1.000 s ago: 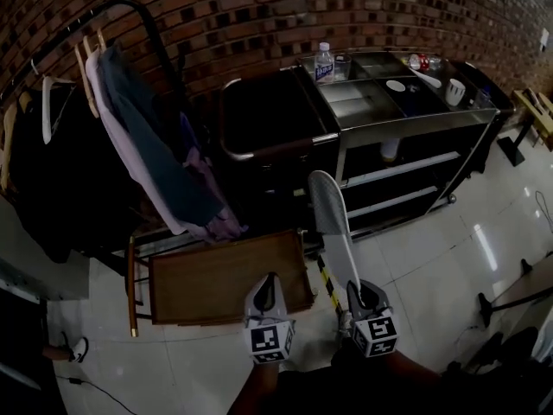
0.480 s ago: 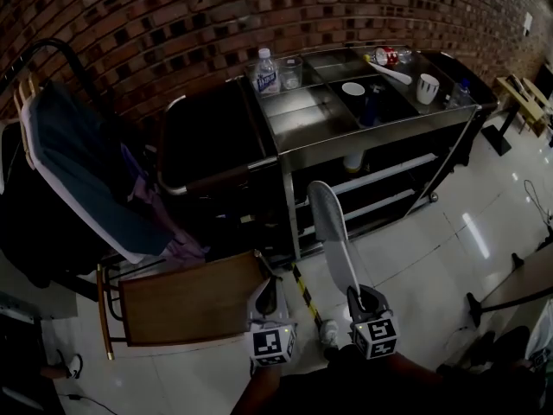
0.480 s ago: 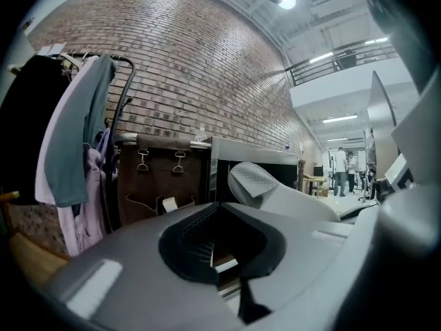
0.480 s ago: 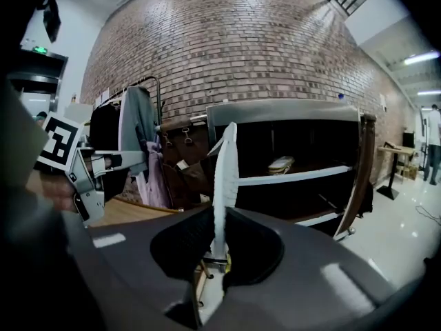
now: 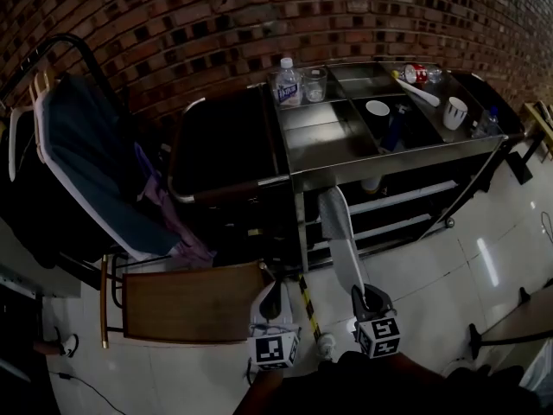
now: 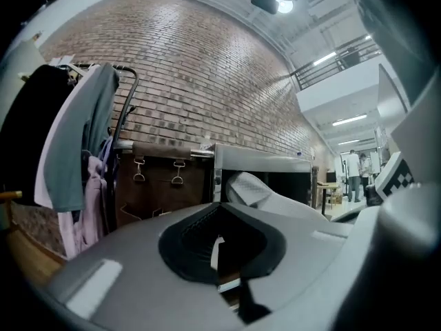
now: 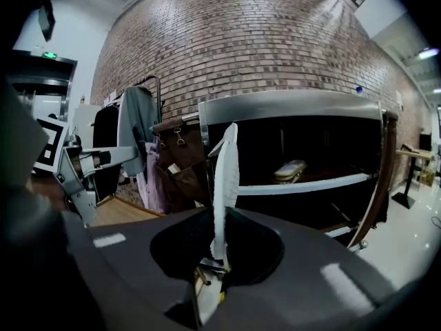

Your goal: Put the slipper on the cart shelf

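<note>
Right gripper (image 7: 219, 254) clamped on white slipper (image 7: 226, 178): thin, dimpled sole, held edge-up just in front of cart (image 5: 328, 141) shelves. Left gripper (image 5: 273, 294) closed, empty. Label of bottle (image 5: 288, 82) on cart top unreadable.

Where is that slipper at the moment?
The slipper is pinched edge-up in the right gripper, low and right of centre in the head view, its far end pointing at the steel cart's lower shelves.
</note>
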A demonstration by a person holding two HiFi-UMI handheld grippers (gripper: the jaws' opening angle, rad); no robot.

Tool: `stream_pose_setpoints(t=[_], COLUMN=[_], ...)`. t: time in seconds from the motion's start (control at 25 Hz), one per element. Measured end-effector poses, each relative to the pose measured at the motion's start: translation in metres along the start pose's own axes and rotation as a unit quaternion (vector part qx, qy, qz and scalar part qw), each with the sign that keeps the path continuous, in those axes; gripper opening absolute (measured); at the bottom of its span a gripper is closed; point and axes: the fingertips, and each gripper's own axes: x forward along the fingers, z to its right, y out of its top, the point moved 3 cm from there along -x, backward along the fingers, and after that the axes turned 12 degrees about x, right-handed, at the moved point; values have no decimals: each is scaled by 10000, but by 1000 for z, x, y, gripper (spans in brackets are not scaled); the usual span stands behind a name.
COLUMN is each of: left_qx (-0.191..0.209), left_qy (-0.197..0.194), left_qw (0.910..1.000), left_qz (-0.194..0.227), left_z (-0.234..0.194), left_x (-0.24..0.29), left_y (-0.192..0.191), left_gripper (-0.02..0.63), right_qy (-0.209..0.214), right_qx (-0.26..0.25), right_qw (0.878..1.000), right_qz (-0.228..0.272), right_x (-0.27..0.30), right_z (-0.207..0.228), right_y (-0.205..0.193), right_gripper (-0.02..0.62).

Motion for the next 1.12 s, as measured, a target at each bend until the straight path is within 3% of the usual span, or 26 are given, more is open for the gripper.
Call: stream_pose_setpoints(t=[0.28, 0.4, 0.56, 0.68, 0.88, 1.12], left_qx=[-114, -208, -163, -61, -121, -61], left_qy=[-39, -93, -239, -444, -464, -385], left_qw=[9999, 9997, 9996, 9990, 9988, 9992], left_qz=[-60, -68, 32, -29, 138, 49], left_z=[-17, -25, -31, -31, -33, -30], left_x=[-20, -32, -46, -49, -51, -43], left_y=[-4, -5, -1, 2, 20, 8], left_gripper=[12, 12, 25, 22, 14, 40], right_qy=[93, 125, 252, 298, 297, 24], right_qx=[-93, -236, -412, -669, -516, -226], right_qw=[9996, 9995, 9939, 9891, 9925, 9974], right_qz=[-242, 158, 987, 1274, 1071, 689], right_x=[-34, -48, -65, -69, -60, -56], right_z=[-28, -48, -80, -96, -96, -63], right_y=[-39, -33, 5, 20, 4, -17], right_gripper=[38, 38, 38, 39, 40, 40])
